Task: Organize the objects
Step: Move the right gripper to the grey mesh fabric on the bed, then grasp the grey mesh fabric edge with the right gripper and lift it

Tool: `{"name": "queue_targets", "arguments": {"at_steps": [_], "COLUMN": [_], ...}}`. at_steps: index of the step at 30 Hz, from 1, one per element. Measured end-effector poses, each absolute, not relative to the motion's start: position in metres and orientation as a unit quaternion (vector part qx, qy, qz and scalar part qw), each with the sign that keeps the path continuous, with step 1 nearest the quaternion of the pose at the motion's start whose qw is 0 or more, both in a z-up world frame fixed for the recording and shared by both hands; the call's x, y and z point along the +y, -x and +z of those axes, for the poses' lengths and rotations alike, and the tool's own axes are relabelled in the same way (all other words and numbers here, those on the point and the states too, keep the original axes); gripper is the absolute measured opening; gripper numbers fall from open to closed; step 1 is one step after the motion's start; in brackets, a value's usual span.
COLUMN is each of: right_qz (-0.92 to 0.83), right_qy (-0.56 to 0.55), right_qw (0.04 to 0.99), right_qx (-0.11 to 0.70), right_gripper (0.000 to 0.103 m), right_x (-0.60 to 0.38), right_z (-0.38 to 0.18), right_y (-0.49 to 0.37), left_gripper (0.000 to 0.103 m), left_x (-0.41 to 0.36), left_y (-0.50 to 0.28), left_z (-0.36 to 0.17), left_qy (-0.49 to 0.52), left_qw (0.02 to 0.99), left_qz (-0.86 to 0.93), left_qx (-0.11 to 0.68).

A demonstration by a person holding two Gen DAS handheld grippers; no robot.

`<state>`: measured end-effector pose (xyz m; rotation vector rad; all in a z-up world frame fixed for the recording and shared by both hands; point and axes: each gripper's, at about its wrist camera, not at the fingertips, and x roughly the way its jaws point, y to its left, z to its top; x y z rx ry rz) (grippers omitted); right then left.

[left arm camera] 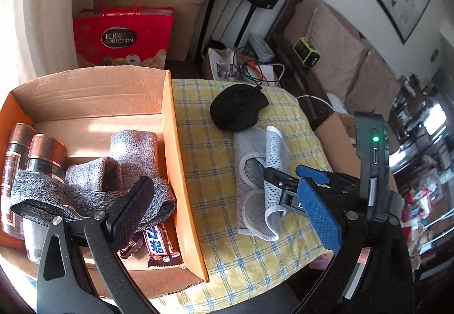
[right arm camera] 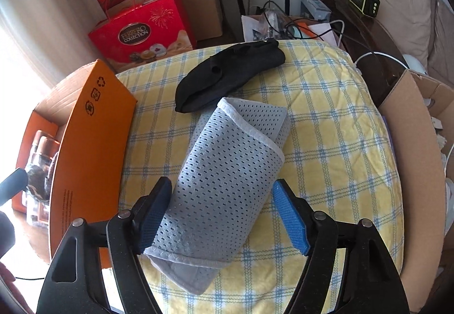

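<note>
Each hand-held gripper [right arm camera: 221, 214] has black arms, silver screws, blue pads [right arm camera: 292, 220].

A folded grey mesh brace [right arm camera: 227, 172] lies on the checked cloth, touching a crumpled black sock [right arm camera: 227, 75].

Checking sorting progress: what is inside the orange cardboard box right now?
Inside the orange cardboard box: two copper-lidded jars, grey knit sleeves and a chocolate bar. The sleeves hide whatever lies beneath them.
</note>
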<state>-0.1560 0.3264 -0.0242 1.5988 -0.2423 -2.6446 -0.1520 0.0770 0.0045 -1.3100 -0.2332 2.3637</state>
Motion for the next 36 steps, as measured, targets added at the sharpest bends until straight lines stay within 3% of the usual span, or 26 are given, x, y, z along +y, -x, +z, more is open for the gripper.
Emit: {"name": "queue_targets", "arguments": {"at_steps": [7,12,20,23,29,33,36], "right_qz": [-0.864,-0.851,-0.827,-0.828,-0.825,-0.836,-0.842], "right_qy": [-0.499,-0.517,-0.524,-0.519,-0.52,-0.51,-0.5], "right_qw": [0.002,-0.017,0.02,0.025,0.039,0.046,0.05], "right_qx": [-0.068,-0.092,-0.203,-0.211,-0.216,-0.198,-0.197], "right_gripper": [0.056,0.036,0.037,0.048,0.049,0.024,0.013], "right_x": [0.363,0.397,0.432,0.429,0.421,0.415,0.419], "right_z": [-0.011,-0.024,-0.045,-0.044,-0.051,-0.049,-0.043], "right_y": [0.131,0.122,0.113,0.114,0.121,0.122,0.119], "left_gripper": [0.101,0.101,0.101,0.101,0.101,0.101,0.101], "left_x": [0.103,0.127,0.161,0.165,0.169,0.176,0.182], "left_y": [0.149,0.148,0.152,0.153,0.156,0.155,0.154], "left_z": [-0.001,-0.007,-0.031,-0.033,-0.034,-0.036,-0.039], "left_qy": [0.482,0.487,0.516,0.508,0.504,0.506,0.508], "left_qw": [0.235,0.248,0.251,0.239,0.233,0.237,0.241], "left_qz": [0.841,0.835,0.817,0.826,0.831,0.829,0.827], "left_qx": [-0.07,-0.062,-0.052,-0.038,-0.034,-0.032,-0.029]}}
